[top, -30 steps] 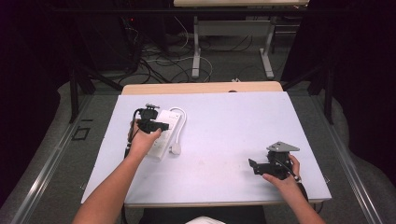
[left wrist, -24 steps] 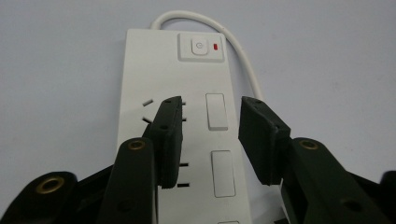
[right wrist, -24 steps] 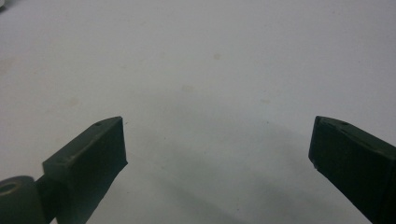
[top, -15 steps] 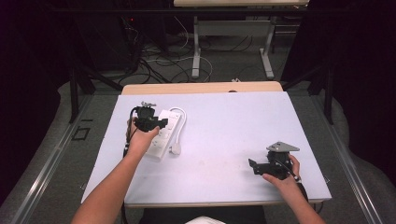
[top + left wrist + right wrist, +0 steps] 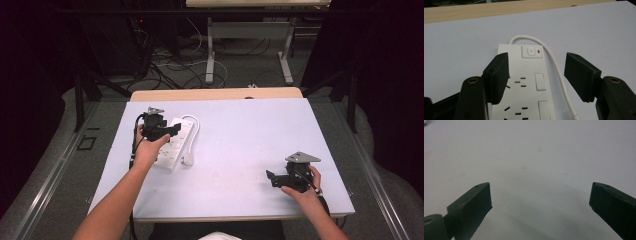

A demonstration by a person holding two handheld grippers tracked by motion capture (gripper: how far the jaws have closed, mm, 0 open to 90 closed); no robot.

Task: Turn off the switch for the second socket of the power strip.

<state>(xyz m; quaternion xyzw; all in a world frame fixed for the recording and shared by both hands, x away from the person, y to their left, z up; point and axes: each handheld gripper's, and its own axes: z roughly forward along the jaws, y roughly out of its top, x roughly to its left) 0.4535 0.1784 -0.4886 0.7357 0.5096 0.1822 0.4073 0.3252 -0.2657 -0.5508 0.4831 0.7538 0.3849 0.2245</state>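
The work in hand centres on the white power strip (image 5: 175,142), which lies flat on the left half of the table (image 5: 240,150), its long axis running away from the person, with its white cable (image 5: 556,67) looping off the far end and back along the side to a plug (image 5: 188,159) beside the near end; the left tongs (image 5: 172,131) hover over the strip, pointing toward its far end; in the left gripper view its jaws have just been opening and now stand roughly half spread, one pad over the strip's edge and the other out past the cable, pressing on nothing; the master switch (image 5: 531,52) with its red indicator (image 5: 538,51) lies straight ahead between the jaws. The step in hand appears to be the approach to, or the release from, that switch end of the strip; the frames do not settle which, since contact with the strip surface cannot be confirmed from this angle. The right tongs (image 5: 272,177) rest low over the bare right front of the table, well apart from the strip, jaws wide and empty. The next move likely calls for lowering the left tongs squarely, keeping the cable clear of the outer pad, and either pressing the switch or closing across the strip body; the right tongs can steady the near end if the strip slides.
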